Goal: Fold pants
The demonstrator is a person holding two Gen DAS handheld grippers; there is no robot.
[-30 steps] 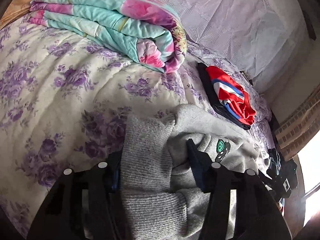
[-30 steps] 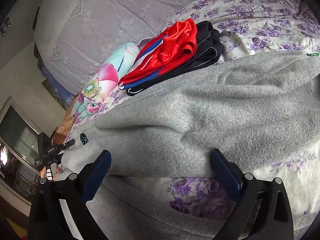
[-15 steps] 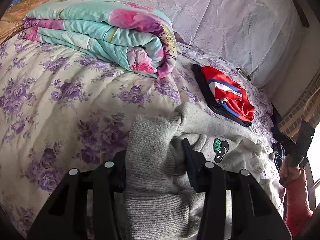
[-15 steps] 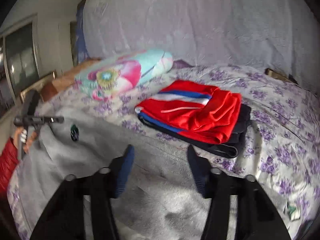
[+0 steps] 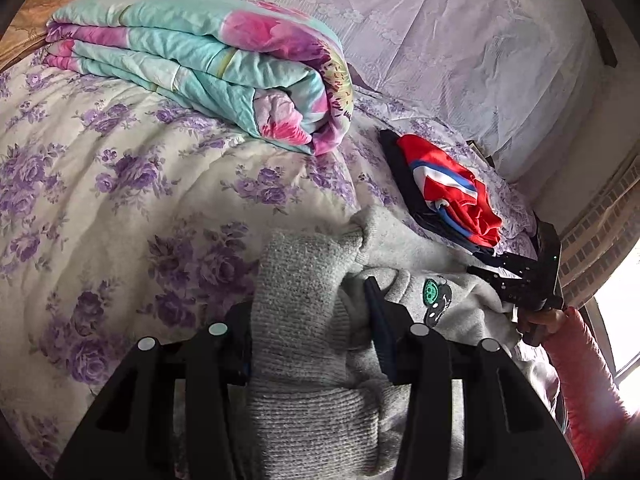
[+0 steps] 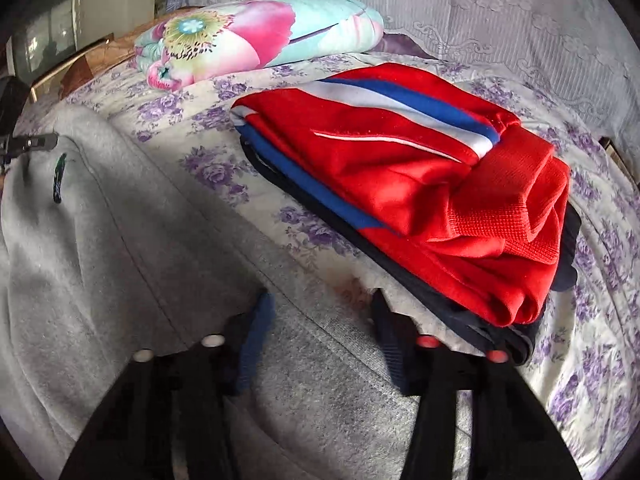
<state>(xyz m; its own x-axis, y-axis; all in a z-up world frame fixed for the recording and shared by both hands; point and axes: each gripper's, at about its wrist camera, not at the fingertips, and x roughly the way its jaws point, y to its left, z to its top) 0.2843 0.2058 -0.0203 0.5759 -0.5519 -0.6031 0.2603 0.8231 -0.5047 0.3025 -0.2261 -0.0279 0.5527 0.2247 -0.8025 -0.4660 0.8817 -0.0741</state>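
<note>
Right gripper [image 6: 320,320]: jaws, spread wide over the grey pants [image 6: 120,260] a second ago, are now brought much nearer together and are closing, with a ridge of the grey fabric between them; whether the pads already press on it cannot be told. Its view, formerly tilted and filled by grey cloth, has been rolled level and carried along the bed toward the folded red garment [image 6: 420,184], which is now seen large and just beside the fingers. In the left wrist view, the right gripper [image 5: 520,280], first low at the right edge, is now found nearer the red garment, with a red sleeve [image 5: 580,372] brought into sight.
</note>
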